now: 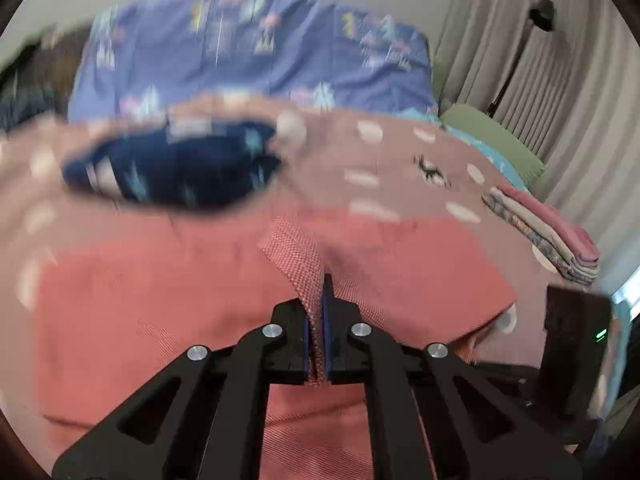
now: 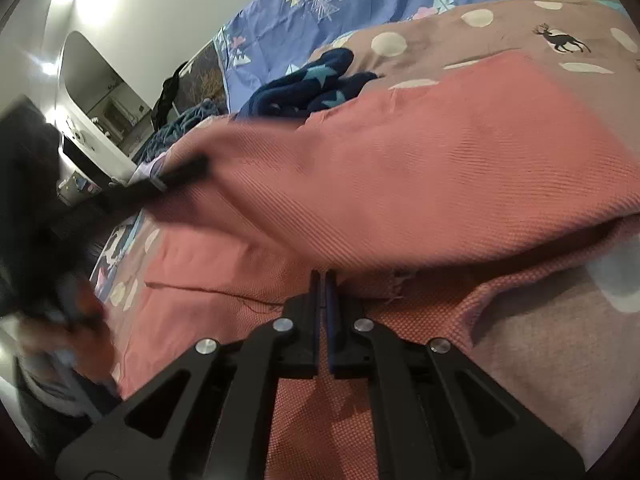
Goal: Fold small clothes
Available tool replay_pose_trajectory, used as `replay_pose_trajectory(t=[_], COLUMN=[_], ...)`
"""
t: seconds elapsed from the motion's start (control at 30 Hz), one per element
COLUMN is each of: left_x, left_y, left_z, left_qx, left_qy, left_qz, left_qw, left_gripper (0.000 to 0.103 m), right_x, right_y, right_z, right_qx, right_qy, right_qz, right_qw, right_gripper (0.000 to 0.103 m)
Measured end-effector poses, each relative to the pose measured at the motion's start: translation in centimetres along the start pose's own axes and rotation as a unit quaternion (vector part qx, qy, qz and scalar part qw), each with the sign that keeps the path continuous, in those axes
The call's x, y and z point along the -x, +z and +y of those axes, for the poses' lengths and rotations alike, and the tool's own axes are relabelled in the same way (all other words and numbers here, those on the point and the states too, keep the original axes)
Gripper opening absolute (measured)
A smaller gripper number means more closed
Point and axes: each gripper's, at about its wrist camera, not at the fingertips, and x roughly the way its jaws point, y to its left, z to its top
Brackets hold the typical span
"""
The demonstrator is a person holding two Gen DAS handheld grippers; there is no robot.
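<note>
Garment: salmon-pink knit piece [image 1: 168, 320], spread on the polka-dot bedcover [image 1: 400, 148] directly ahead of and beneath both claws.
Left claw: left gripper [image 1: 319, 300] is closed tight on a doubled edge of the pink knit — the fabric strip rises between the pads and tents up just beyond the tips.
Right claw: right gripper [image 2: 322, 280] has its jaws drawn together with only a sliver between; its tips meet the underside of a lifted fold of the same garment, though whether cloth is actually pinched cannot be told.
Step in hand: a fold appears under way — one edge raised and carried over the flat portion.
Next move: judged to need both claws travelling together, keeping the edge taut, then laying it down aligned with the far hem.
Nearby: navy star-print garment [image 1: 180, 168] beyond the left claw; folded stack [image 1: 552, 236] to its far right.
Hard to read: motion blur smears the far fabric; the other claw, at the left edge of the right wrist view, is a dark blur.
</note>
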Motion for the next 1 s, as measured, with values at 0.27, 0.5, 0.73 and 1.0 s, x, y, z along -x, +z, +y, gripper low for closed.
replay_pose_trajectory(t=[0.27, 0.5, 0.73, 1.0], left_x=[6.5, 6.8, 5.7, 2.7], left_y=[2.0, -1.3, -4.2, -7.4], left_z=[3.4, 11.4, 15.0, 16.5], left_qx=[-0.044, 0.023, 0.046, 0.045], left_qy=[0.094, 0.156, 0.171, 0.226], left_qz=[-0.029, 0.006, 0.032, 0.075], left_qw=[0.9942, 0.9875, 0.9837, 0.9701], left_gripper=[0.005, 0.005, 0.007, 0.050], right_x=[0.1, -0.1, -0.1, -0.2], right_y=[0.0, -0.3, -0.5, -0.4], right_z=[-1.1, -0.8, -0.3, -0.5], right_qx=[-0.033, -0.021, -0.008, -0.011], right_qy=[-0.008, -0.019, -0.031, -0.028], right_qz=[0.000, -0.002, -0.004, -0.002], right_qw=[0.999, 1.000, 0.999, 1.000], right_gripper=[0.002, 0.002, 0.003, 0.003])
